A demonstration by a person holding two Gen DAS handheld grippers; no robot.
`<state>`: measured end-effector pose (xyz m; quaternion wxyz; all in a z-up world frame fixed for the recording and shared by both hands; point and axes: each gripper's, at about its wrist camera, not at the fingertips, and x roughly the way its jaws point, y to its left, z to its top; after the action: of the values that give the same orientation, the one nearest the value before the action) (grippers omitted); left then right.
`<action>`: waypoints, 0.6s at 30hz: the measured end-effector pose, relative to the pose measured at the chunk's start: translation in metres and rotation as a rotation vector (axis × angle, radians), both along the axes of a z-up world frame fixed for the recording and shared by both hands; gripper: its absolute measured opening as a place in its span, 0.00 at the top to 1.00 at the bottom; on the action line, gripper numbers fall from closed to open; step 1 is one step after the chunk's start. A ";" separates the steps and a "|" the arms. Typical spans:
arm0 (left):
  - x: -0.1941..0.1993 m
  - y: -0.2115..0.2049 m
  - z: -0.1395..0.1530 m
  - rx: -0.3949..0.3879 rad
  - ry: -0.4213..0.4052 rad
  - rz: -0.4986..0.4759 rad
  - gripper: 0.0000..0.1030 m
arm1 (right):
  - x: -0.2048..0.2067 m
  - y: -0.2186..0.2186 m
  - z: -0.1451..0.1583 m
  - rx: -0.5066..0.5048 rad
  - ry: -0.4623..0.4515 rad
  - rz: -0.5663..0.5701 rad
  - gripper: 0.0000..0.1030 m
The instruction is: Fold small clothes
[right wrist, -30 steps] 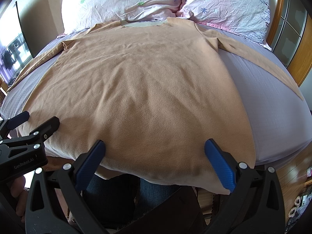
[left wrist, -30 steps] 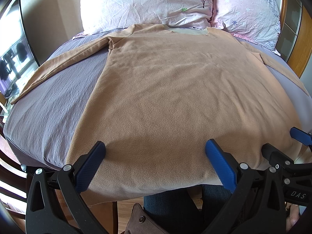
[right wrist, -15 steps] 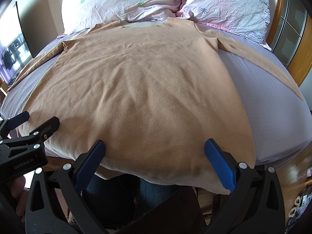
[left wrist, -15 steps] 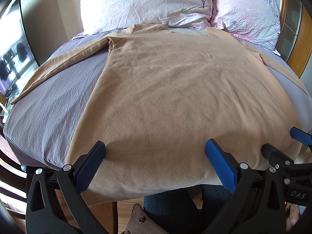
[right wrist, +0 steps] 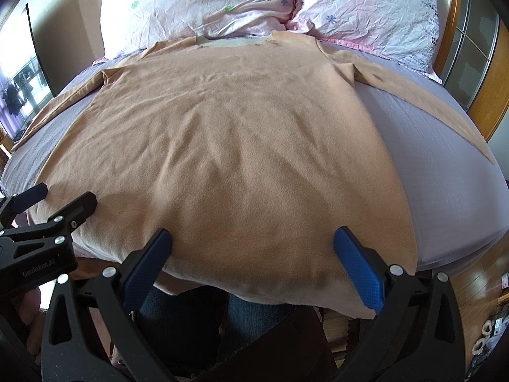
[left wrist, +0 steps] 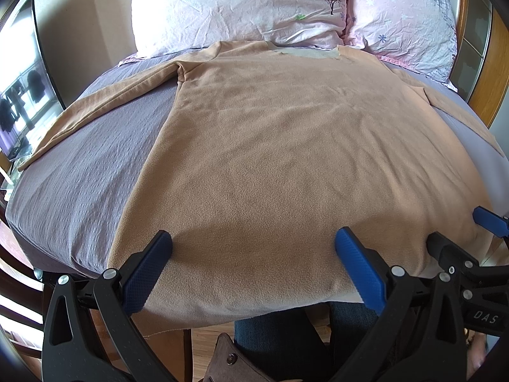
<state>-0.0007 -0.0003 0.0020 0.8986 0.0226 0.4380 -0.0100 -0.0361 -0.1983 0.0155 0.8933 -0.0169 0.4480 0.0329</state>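
A tan long-sleeved fleece top [left wrist: 286,146] lies flat on a bed, collar at the far end, both sleeves spread sideways, bottom hem hanging over the near edge; it also shows in the right wrist view [right wrist: 229,146]. My left gripper [left wrist: 253,264] is open and empty, its blue pads hovering over the hem's left part. My right gripper [right wrist: 253,264] is open and empty over the hem's right part. Each gripper shows at the edge of the other's view: the right gripper [left wrist: 461,248] and the left gripper [right wrist: 54,203].
The bed has a grey-lilac sheet [left wrist: 82,172] and two pink floral pillows [left wrist: 241,3] at the head. A wooden headboard [right wrist: 490,89] stands at the right. The person's jeans-clad legs [right wrist: 191,324] are below the near bed edge. A window [left wrist: 19,102] is at left.
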 end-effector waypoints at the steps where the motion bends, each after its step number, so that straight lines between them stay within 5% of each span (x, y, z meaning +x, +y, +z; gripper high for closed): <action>1: 0.000 0.000 0.001 0.000 -0.002 -0.004 0.01 | 0.000 -0.003 -0.002 0.011 -0.050 0.033 0.02; 3: 0.000 0.003 0.001 -0.007 0.000 -0.029 0.01 | 0.002 -0.007 0.001 0.040 -0.059 0.067 0.02; 6: 0.003 0.009 0.005 -0.061 -0.005 -0.068 0.01 | 0.019 -0.066 0.022 0.247 -0.109 -0.009 0.02; 11: 0.004 0.039 0.025 -0.240 -0.170 -0.086 0.01 | 0.058 -0.249 0.044 0.557 -0.236 -0.456 0.03; 15: 0.016 0.060 0.037 -0.257 -0.254 -0.029 0.01 | 0.084 -0.358 0.021 0.706 -0.187 -0.751 0.35; 18: 0.028 0.079 0.041 -0.269 -0.270 0.014 0.01 | 0.099 -0.411 0.002 0.782 -0.146 -0.899 0.42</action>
<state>0.0275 0.0782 0.0431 0.9442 -0.0997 0.3083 -0.0592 0.0633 -0.6098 0.0172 0.7881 0.5021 0.3032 -0.1870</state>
